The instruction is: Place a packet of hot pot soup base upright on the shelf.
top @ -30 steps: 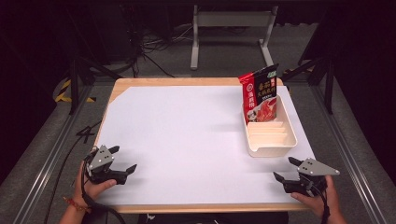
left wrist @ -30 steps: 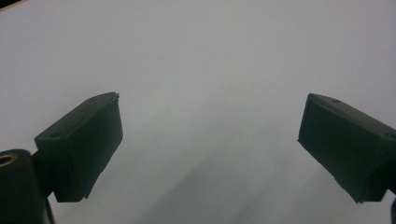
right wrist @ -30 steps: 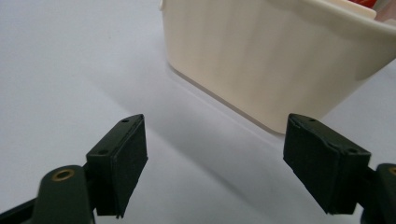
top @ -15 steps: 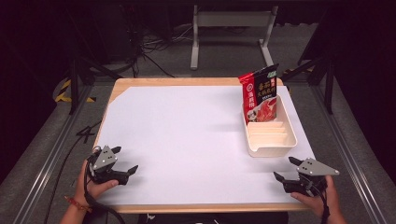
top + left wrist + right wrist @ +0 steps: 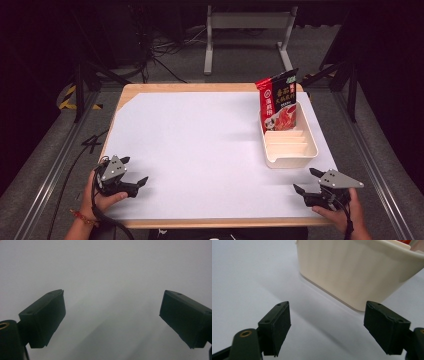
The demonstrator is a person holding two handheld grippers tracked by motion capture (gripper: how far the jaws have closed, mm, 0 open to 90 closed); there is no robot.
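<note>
White sheet (image 5: 200, 145) covers wooden table (image 5: 200, 88); metal stand (image 5: 250, 30) behind.

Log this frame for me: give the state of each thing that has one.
Left gripper: open, empty, low over the sheet.
Right gripper: open, empty, near the bin.
Packet: upright in the bin's far end.
Bin: upright; near slots empty.

Packet (image 5: 278, 102) lettering too small; lower part hidden inside tray (image 5: 290, 156).
</note>
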